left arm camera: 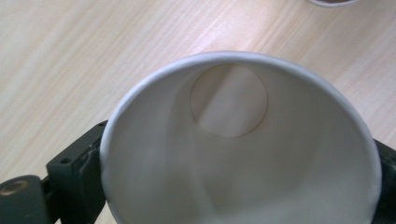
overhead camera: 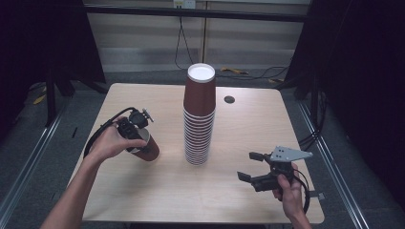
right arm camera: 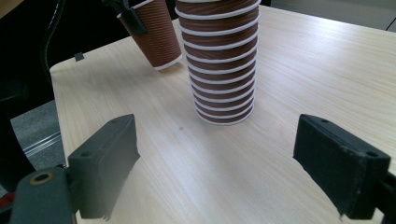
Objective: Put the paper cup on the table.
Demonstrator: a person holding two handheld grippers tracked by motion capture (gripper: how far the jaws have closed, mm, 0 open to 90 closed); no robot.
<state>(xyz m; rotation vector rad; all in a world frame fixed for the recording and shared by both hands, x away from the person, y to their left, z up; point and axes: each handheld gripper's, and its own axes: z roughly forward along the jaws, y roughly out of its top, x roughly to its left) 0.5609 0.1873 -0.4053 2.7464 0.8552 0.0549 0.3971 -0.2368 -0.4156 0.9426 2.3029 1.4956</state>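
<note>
My left gripper [overhead camera: 135, 130] has its jaws around the rim of a single brown ribbed paper cup [overhead camera: 147, 149], one on each side and touching it; the cup tilts, its base down by the wooden table [overhead camera: 143, 191]. In the left gripper view I look straight into the cup's white inside. My right gripper [overhead camera: 251, 166] hangs empty with jaws spread wide, the tall stack of matching cups [overhead camera: 199, 114] ahead of it and the held cup beyond that.

A wooden table [overhead camera: 143, 200] stands over grey floor [overhead camera: 28, 157].
</note>
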